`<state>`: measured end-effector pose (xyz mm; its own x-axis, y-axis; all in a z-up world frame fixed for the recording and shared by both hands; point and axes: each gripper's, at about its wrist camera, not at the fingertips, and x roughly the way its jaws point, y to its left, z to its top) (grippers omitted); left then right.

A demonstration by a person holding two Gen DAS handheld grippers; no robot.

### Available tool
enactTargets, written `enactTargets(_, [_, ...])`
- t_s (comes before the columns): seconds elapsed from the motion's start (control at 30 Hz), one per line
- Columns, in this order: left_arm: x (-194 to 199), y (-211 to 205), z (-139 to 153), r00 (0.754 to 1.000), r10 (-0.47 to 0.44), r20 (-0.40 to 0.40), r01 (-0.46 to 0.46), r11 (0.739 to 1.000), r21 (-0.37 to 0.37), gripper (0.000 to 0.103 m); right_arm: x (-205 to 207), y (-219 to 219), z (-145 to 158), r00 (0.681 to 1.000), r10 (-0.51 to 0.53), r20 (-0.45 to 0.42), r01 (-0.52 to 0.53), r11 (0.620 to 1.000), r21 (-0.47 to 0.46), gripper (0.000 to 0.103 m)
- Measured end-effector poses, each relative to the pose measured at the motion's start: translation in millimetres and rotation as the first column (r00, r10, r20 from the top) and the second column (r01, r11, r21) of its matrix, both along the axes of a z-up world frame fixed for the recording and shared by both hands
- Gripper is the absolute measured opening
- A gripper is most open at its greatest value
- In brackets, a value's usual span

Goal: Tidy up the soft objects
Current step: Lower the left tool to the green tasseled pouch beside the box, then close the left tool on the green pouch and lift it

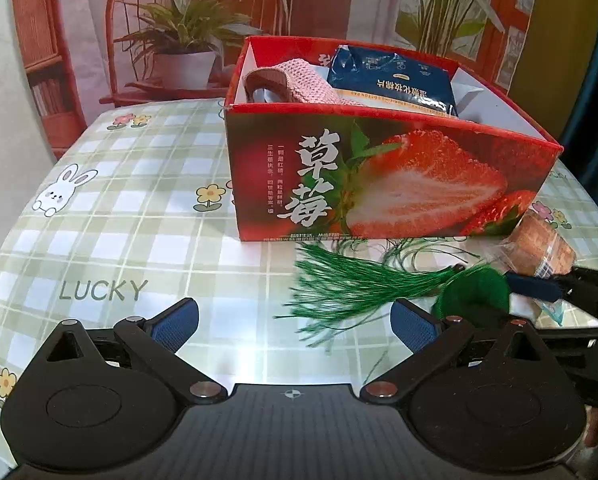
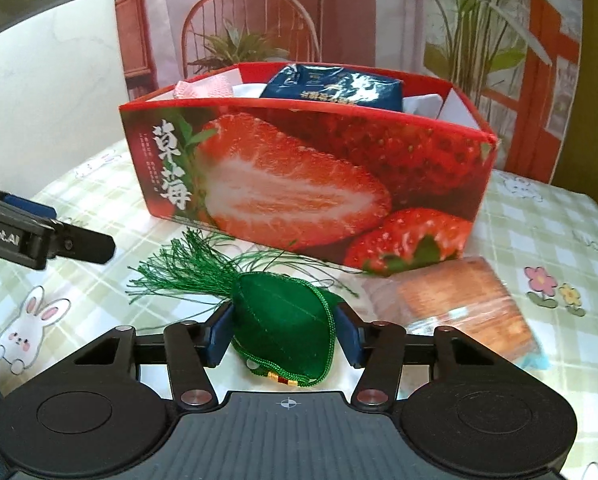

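While the left gripper [image 1: 295, 322] hangs open and empty, the right gripper [image 2: 285, 334] clamps the green sachet [image 2: 283, 328] on the table. Its tassel [image 2: 187, 276] trails toward eleven o'clock, and the strawberry box [image 2: 299, 184] stands at twelve.

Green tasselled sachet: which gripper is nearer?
Right. The right gripper straddles the green sachet, pads against its sides. The left gripper stands open beside it, near the tassel.

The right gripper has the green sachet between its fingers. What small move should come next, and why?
Probably lift it straight up. The right gripper has its pads against both sides of the green sachet, which lies on the table. The strawberry box behind it has high walls, so the sachet needs height first.
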<state>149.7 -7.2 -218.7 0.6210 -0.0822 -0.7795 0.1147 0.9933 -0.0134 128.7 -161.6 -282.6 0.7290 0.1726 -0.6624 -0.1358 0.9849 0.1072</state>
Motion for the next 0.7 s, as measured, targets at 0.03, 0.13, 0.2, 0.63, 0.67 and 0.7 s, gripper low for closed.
enactTargets(0.03, [-0.6, 0.4, 0.2, 1.0, 0.0, 0.001, 0.0, 1.0, -0.004, 0.103, -0.9, 2.2, -0.1, 1.0, 0.012, -0.002, -0.012, 1.0, 0.015, 0.049])
enactTargets(0.13, [-2.6, 1.7, 1.4, 1.0, 0.004, 0.007, -0.004, 1.0, -0.014, 0.103, -5.4, 11.6, -0.5, 0.999, 0.042, -0.006, -0.042, 0.998, 0.038, 0.048])
enactTargets(0.2, [-5.3, 1.6, 2.8, 1.0, 0.006, 0.013, -0.005, 1.0, -0.025, 0.103, -9.2, 17.7, -0.6, 0.998, 0.056, -0.008, -0.055, 0.997, 0.055, 0.048])
enactTargets(0.63, [-36.3, -16.2, 5.8, 0.993, -0.101, 0.053, 0.106, 0.989, -0.099, 0.095, -38.5, 40.2, -1.0, 0.993, 0.111, 0.027, -0.112, 0.993, 0.041, 0.053])
enactTargets(0.67, [-36.2, -19.0, 4.6, 0.991, -0.122, 0.048, 0.127, 0.985, -0.116, 0.091, -39.2, 40.1, -1.3, 0.994, 0.109, 0.027, -0.11, 0.993, 0.038, 0.054])
enactTargets(0.7, [-36.3, -20.3, 3.4, 0.99, -0.137, 0.043, 0.142, 0.981, -0.132, 0.088, -39.8, 40.1, -1.4, 0.994, 0.109, 0.03, -0.11, 0.993, 0.034, 0.054])
